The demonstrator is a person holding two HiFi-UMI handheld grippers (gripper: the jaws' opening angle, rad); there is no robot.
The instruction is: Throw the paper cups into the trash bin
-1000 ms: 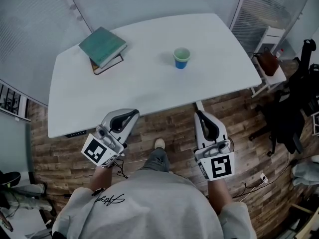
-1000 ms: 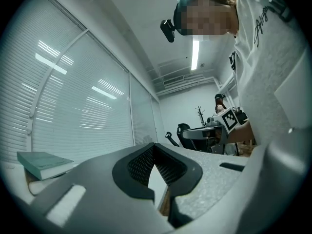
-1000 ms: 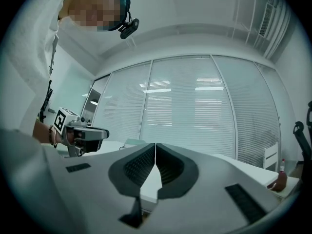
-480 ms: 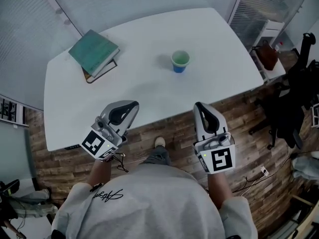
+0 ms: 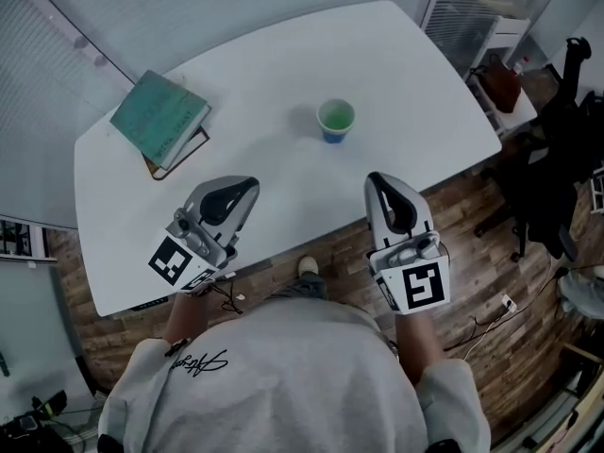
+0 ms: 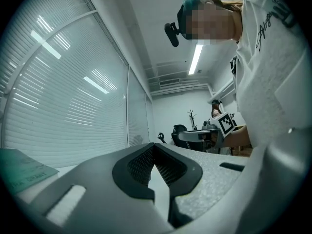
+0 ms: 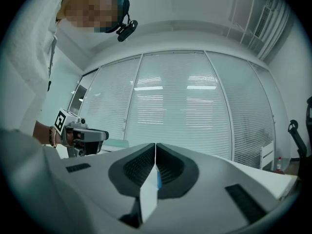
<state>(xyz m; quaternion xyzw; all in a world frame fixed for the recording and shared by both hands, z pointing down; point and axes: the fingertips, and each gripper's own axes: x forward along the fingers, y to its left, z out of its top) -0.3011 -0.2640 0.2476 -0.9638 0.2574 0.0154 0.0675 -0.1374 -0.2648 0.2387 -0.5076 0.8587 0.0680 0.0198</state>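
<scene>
A blue paper cup (image 5: 336, 121) with a green inside stands upright on the white table (image 5: 415, 74), right of the middle. My left gripper (image 5: 251, 191) hovers over the table's front edge, shut and empty, well short of the cup and to its left. My right gripper (image 5: 377, 181) is at the front edge too, shut with nothing held, just nearer than the cup. In the right gripper view a sliver of the cup (image 7: 158, 179) shows below the closed tips (image 7: 155, 145). In the left gripper view the jaws (image 6: 154, 146) meet at the tips. No trash bin is in view.
Two stacked books (image 5: 160, 121), the top one teal, lie at the table's back left. A small white stand with a brown bag (image 5: 500, 81) sits off the right end, with dark furniture (image 5: 562, 168) beyond. Blinds line the walls. The floor (image 5: 472, 253) is wood.
Both grippers have moved forward from over the floor to the table's front edge. The table and cup sit closer in the head view. Both grippers stay shut.
</scene>
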